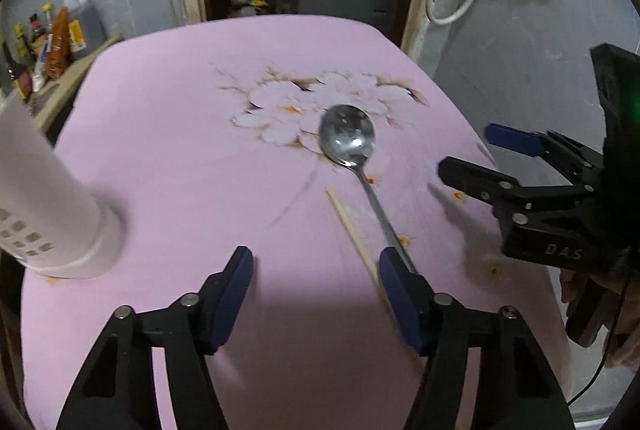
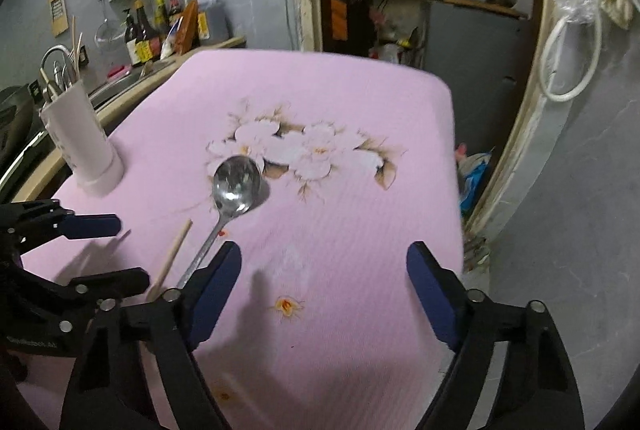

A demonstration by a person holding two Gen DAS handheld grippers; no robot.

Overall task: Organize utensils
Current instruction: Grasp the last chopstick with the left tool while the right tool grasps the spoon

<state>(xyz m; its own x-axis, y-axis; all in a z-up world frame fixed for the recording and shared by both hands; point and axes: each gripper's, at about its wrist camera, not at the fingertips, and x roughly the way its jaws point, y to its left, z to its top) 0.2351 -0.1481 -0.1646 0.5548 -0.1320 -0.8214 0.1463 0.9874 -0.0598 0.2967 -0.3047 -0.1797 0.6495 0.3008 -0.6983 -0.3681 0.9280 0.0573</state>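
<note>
A metal spoon [image 1: 347, 136] lies on the pink flowered tablecloth [image 1: 180, 150], bowl away from me, handle toward the near edge. Left of the handle lies a single wooden chopstick [image 1: 352, 226]. My left gripper [image 1: 312, 262] hovers open over bare cloth, its right finger [image 1: 400, 282] covering the near ends of spoon handle and chopstick. My right gripper [image 2: 324, 254] is open too, with only cloth between its fingers; the spoon [image 2: 237, 184] and chopstick [image 2: 172, 254] lie just left of it. A white utensil holder [image 2: 82, 138] stands at the table's left edge, holding several utensils.
A counter with sauce bottles [image 2: 160, 26] and a sink runs along the left of the table. Behind the far table edge [image 2: 320, 56] is a doorway with shelves. A white hose [image 2: 572, 62] and bags hang on the right wall. The floor drops off right of the table.
</note>
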